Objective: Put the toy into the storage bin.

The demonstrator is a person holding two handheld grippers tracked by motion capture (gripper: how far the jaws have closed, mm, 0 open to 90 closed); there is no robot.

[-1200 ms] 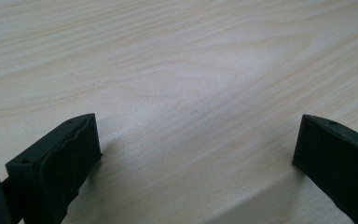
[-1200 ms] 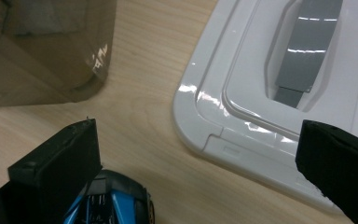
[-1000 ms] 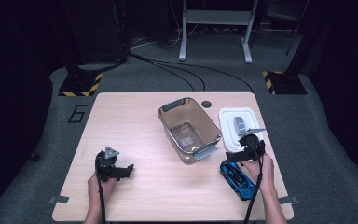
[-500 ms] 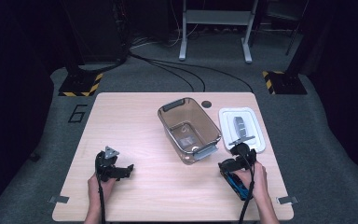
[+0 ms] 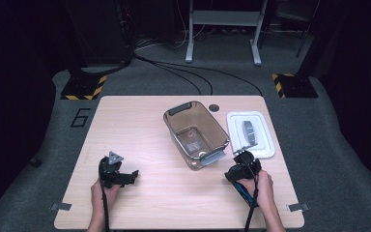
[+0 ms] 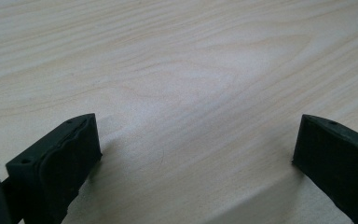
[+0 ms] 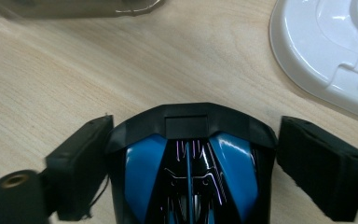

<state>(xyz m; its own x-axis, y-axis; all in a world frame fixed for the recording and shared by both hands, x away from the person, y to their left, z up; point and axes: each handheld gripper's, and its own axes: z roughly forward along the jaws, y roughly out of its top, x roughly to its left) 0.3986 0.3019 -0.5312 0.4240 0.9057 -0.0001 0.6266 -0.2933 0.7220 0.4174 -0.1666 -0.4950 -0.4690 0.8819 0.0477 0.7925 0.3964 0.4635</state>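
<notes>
Nearest me, my right gripper (image 7: 189, 163) straddles the blue-and-black toy car (image 7: 189, 175) lying on the table (image 5: 174, 203) near the front right edge. Its jaws have just been closing, with the car between them; the left pad looks to be at the car's flank, while a slight gap remains at the right one — no firm grip yet, in my judgement. My left gripper (image 6: 196, 154) sits low over bare wood at the front left, jaws wide apart and holding nothing. Farther off stand the clear brown bin (image 5: 195, 133) at mid-table and, just right of it, the white lid (image 5: 251, 133). Step in hand: seizing the car. Next move calls for closing fully, square on both flanks, before any lift — likely toward the bin.
</notes>
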